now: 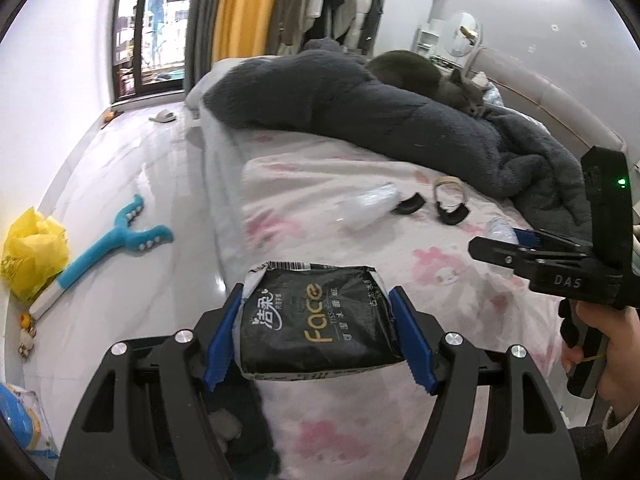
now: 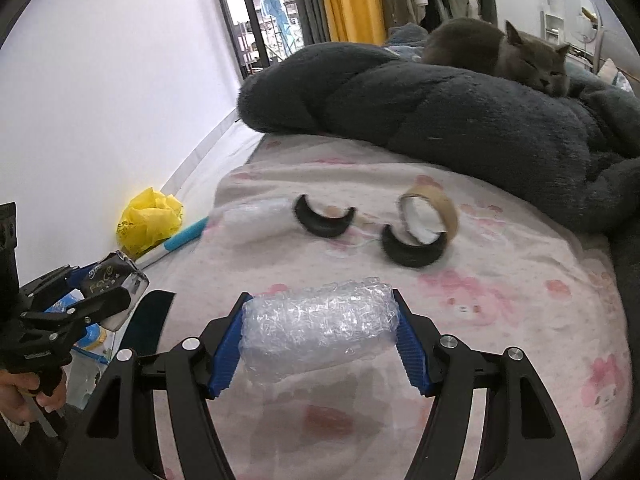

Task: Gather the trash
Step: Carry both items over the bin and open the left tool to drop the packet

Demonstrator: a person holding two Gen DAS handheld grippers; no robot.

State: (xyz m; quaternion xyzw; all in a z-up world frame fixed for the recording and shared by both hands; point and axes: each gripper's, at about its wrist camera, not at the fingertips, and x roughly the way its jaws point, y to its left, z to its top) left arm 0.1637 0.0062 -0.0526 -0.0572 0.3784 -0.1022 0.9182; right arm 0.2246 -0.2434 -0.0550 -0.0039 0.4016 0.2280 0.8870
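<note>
My left gripper [image 1: 318, 336] pinches a black tissue packet [image 1: 318, 320] crosswise, both blue pads pressed against its short ends, and it hangs above the edge of the bed sheet [image 1: 460, 248] with its pink cartoon print. My right gripper [image 2: 320, 338] squeezes a crumpled wad of bubble wrap [image 2: 320, 320] between its pads, held over the same sheet. Farther up the bed lie two black crescent pieces [image 2: 324, 216], a cardboard tape ring [image 2: 430, 210] leaning on the nearer one, and a clear plastic wrapper [image 2: 256, 216] beside them. A grey cat [image 2: 500, 46] dozes on the dark fluffy blanket [image 2: 440, 112] behind. On the floor by the wall sit a yellow plastic bag [image 1: 34, 248] and a blue toy [image 1: 116, 240].
</note>
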